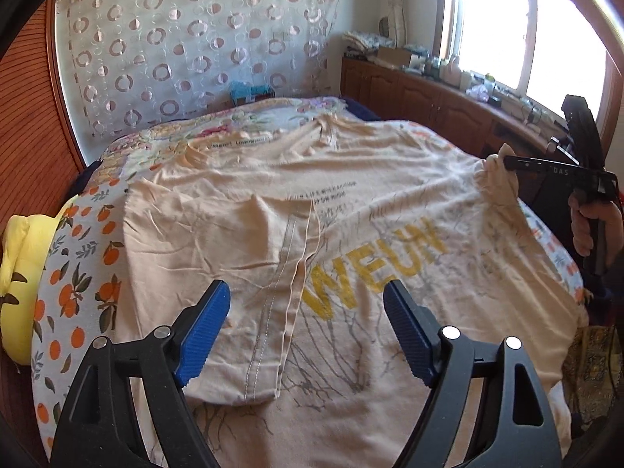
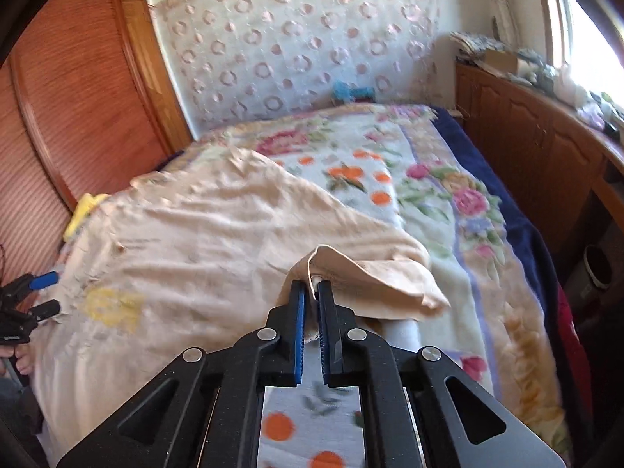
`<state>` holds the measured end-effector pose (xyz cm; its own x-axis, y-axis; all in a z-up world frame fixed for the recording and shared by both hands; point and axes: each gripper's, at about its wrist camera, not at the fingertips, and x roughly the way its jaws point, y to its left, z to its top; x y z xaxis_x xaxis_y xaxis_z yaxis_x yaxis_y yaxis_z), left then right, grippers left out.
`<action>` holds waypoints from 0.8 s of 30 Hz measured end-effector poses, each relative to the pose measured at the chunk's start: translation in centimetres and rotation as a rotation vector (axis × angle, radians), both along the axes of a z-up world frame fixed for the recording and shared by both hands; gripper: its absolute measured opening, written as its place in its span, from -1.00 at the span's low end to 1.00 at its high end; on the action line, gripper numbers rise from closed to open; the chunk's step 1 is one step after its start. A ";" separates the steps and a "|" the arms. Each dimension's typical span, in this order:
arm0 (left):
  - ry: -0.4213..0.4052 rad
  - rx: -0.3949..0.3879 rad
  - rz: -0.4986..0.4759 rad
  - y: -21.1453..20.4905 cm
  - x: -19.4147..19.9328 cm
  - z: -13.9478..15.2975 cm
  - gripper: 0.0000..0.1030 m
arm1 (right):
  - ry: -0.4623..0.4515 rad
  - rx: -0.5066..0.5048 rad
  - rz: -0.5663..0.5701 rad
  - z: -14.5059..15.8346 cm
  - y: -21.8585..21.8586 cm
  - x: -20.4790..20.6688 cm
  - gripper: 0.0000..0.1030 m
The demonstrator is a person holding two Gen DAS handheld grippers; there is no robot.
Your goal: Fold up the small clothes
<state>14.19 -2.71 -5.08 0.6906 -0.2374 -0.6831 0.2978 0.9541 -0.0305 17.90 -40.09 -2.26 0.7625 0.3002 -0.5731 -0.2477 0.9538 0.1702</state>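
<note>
Left wrist view: peach T-shirt (image 1: 351,241) spread on the bed (image 1: 78,273), one sleeve (image 1: 218,273) already folded inward. Left gripper (image 1: 306,304) hovers above it, jaws wide apart, empty.

Right wrist view: right gripper (image 2: 311,292), jaws nearly closed, pinching the other sleeve (image 2: 362,277), lifted. Risk: thin hold slips mid-fold; unpinned shirt drags, rumpling the finished fold.

shirt front: the peach T-shirt (image 1: 351,241) has "WEUN" in big yellow letters
above that: few lines of tiny grey print, way too small to read
neck label: unreadable
right gripper (image 1: 507,165): "DAS" on its side
</note>
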 end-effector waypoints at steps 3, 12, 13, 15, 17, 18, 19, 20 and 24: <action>-0.020 -0.012 -0.002 -0.1 -0.7 0.8 0.59 | -0.055 0.003 0.109 1.8 2.8 -2.1 -0.88; -0.042 -0.040 -0.029 -0.9 -2.3 1.2 0.59 | 0.013 -0.112 0.202 -0.2 6.6 -5.3 -0.32; -0.045 -0.047 -0.031 -1.0 -2.5 1.3 0.59 | 0.008 -0.100 0.194 -0.2 6.1 -5.4 -0.28; -0.050 -0.062 -0.033 -1.1 -2.6 1.4 0.59 | -0.006 -0.077 0.150 0.1 4.7 -5.6 -0.22; -0.055 -0.077 -0.034 -1.3 -2.7 1.6 0.59 | 0.006 -0.071 0.100 0.1 3.8 -5.3 -0.21; -0.057 -0.081 -0.032 -1.4 -2.7 1.6 0.59 | 0.023 -0.070 0.072 -0.1 3.3 -4.6 -0.21; -0.060 -0.085 -0.030 -1.6 -2.8 1.7 0.59 | 0.038 -0.069 0.053 -0.4 3.1 -4.1 -0.21; -0.062 -0.088 -0.030 -1.7 -2.9 1.6 0.59 | 0.054 -0.066 0.042 -0.7 3.0 -3.4 -0.21; -0.059 -0.075 -0.029 -1.8 -3.0 1.4 0.59 | 0.126 -0.076 0.005 -2.4 3.1 -0.5 -0.22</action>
<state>11.21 -4.55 -3.66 0.7213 -0.3068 -0.6210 0.3284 0.9409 -0.0834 17.44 -36.98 -4.64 0.6813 0.2558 -0.6859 -0.2338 0.9639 0.1272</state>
